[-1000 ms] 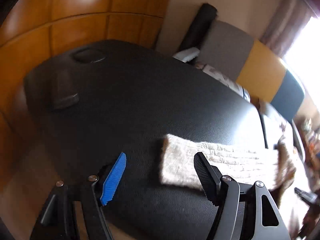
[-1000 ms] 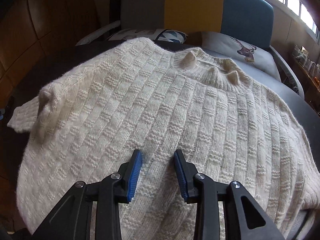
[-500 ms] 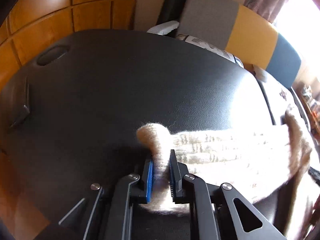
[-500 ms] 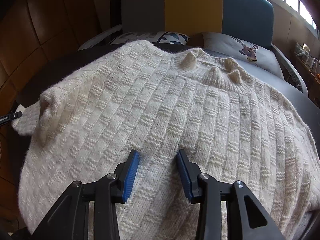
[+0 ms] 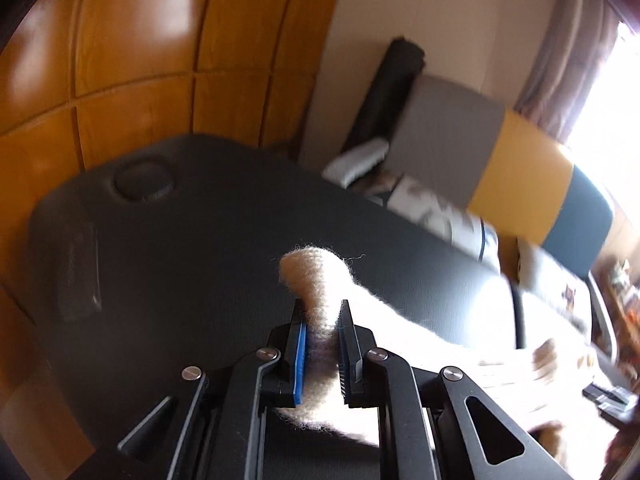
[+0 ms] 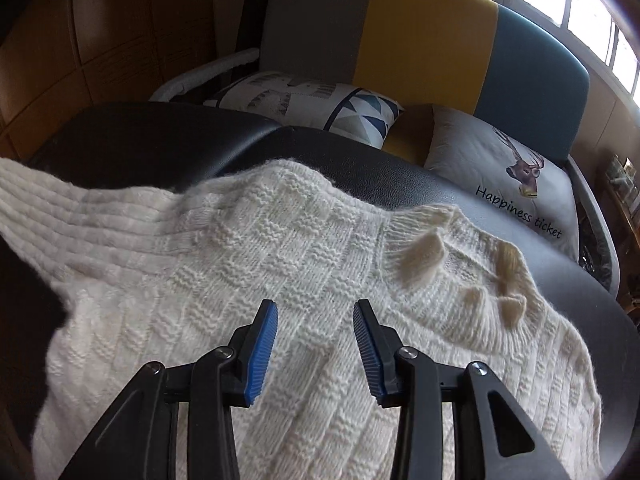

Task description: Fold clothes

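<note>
Left tongs (image 5: 322, 320), clenched on the cream knitted sweater's sleeve cuff (image 5: 310, 276), have lifted it off the black tabletop (image 5: 180, 240); right tongs (image 6: 316, 320) hover released; sleeve fold beginning.

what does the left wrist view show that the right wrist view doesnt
Only the left wrist view shows the left gripper shut on the sleeve, lifted off the table.

Only the right wrist view shows the right gripper open over the sweater's body, its collar, and the deer cushion.

Both show the sweater, the black table and the grey, yellow and blue sofa.
</note>
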Tool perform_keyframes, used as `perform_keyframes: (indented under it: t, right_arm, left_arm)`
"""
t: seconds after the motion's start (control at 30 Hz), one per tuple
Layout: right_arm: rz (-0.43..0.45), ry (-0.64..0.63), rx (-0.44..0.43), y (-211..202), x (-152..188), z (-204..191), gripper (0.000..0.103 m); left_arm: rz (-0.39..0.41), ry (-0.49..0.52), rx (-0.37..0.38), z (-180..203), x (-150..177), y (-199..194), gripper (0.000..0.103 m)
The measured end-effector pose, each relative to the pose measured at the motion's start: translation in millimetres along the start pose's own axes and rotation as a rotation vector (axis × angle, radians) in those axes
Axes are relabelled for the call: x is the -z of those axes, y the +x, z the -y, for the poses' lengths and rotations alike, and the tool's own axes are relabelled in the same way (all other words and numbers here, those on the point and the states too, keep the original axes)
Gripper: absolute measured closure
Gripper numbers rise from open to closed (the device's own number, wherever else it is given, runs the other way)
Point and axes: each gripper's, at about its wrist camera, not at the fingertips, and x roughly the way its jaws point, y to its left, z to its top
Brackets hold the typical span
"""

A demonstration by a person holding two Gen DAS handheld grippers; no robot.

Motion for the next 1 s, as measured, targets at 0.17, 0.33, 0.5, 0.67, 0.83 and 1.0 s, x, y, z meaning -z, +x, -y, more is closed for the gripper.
perform_keyframes:
  t: [0.17,0.33,0.5,0.67,0.83,1.0]
  right_arm:
    - [-0.014,0.024,-0.003,19,1,4,0.063]
    - [-0.011,0.049,0.031,32,-9,15,0.060]
    - [-0.025,0.063,0.040,32,-18,22,0.058]
    - [-0.042,0.076,0.035,28,-25,28,0.057]
    - [0.005,0.078,-0.047,-3,-13,34,0.057]
    - [0.004,0.062,-0.127,-27,25,13,0.057]
  left_arm:
    - [0.014,0.033,-0.016,-5,-17,8,0.090]
    - [0.007,0.085,-0.141,-7,-19,24,0.090]
    - [-0.164,0.068,-0.225,-21,-4,88,0.090]
    - [-0.207,0.075,-0.177,-9,-7,101,0.088]
    - [-0.136,0.033,-0.119,-13,-22,61,0.079]
    - [-0.100,0.072,0.092,11,-6,6,0.079]
